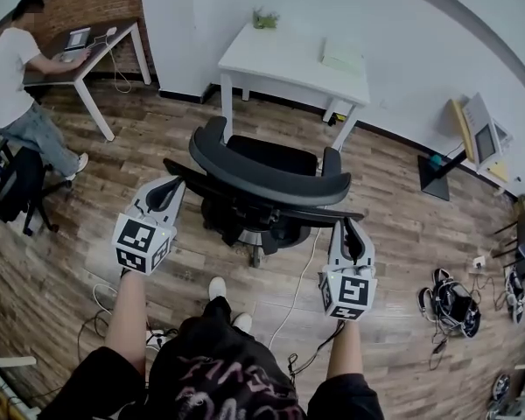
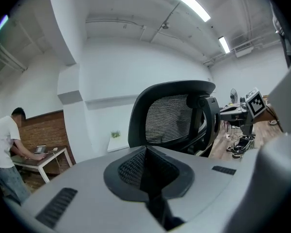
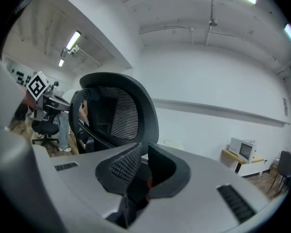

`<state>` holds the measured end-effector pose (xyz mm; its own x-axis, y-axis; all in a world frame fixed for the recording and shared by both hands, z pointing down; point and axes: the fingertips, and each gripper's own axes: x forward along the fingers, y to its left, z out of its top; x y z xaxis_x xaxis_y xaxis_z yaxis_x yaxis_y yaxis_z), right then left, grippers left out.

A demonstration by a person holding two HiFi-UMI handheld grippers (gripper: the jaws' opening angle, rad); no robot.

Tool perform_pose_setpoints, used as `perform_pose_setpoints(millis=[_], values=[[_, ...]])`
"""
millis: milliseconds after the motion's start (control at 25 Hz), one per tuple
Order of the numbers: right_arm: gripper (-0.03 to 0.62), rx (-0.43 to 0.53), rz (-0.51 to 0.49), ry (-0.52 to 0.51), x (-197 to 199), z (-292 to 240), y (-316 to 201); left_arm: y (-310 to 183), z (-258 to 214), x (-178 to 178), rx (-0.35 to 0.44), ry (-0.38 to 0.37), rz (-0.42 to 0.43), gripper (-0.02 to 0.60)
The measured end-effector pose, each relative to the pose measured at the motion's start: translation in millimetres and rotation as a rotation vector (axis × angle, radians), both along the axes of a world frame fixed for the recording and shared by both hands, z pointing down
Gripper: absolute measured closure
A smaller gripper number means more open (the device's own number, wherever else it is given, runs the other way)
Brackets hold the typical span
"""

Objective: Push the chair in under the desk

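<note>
1. Facing the desk (image 1: 290,64) at upper centre, the chair (image 1: 267,154) is sitting mid-frame, its curved backrest (image 1: 271,180) stretching left to right.
2. Left gripper (image 1: 168,191) and right gripper (image 1: 346,230) — jaws pressed together, empty — are flanking it.

Well beyond the left claw (image 1: 168,186), a person (image 1: 13,77) sat at a brown table (image 1: 129,28) with a laptop (image 1: 77,38) on it. Far off to the right of the right claw (image 1: 346,227) lay a dark heap (image 1: 453,304), perhaps shoes or a bag, and farther still a white microwave (image 1: 483,134). A white cable (image 1: 297,291) trailed over the floor beside that claw.
</note>
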<state>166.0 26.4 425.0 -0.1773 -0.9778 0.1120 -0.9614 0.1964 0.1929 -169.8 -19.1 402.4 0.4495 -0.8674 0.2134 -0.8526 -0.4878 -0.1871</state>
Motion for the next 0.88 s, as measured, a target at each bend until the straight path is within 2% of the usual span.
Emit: perform_pose_setpoints(millis=[80,160,320,360,440,680,880], values=[[0.551,-0.006,-0.019,0.030,-5,1,-3,-3,4,-1,-0.003,-0.040,0.012,0.566],[0.490,-0.017,-0.031,0.053,-8,5,-4,-5,8,-2,-0.007,-0.073,0.025,0.566],[0.466,-0.023,-0.056,0.098,-9,4,-4,-9,13,-4,-0.015,-0.123,0.044,0.563],[0.458,-0.026,-0.069,0.119,-10,4,-4,-9,15,-4,-0.013,-0.153,0.054,0.553],[0.438,-0.037,-0.104,0.169,-12,5,-4,-10,18,-4,-0.008,-0.227,0.081,0.489],[0.361,-0.091,-0.204,0.279,-17,13,-3,-11,29,-3,-0.019,-0.394,0.149,0.438],[0.344,-0.131,-0.249,0.400,-17,23,-6,-14,38,0,-0.024,-0.518,0.208,0.406]])
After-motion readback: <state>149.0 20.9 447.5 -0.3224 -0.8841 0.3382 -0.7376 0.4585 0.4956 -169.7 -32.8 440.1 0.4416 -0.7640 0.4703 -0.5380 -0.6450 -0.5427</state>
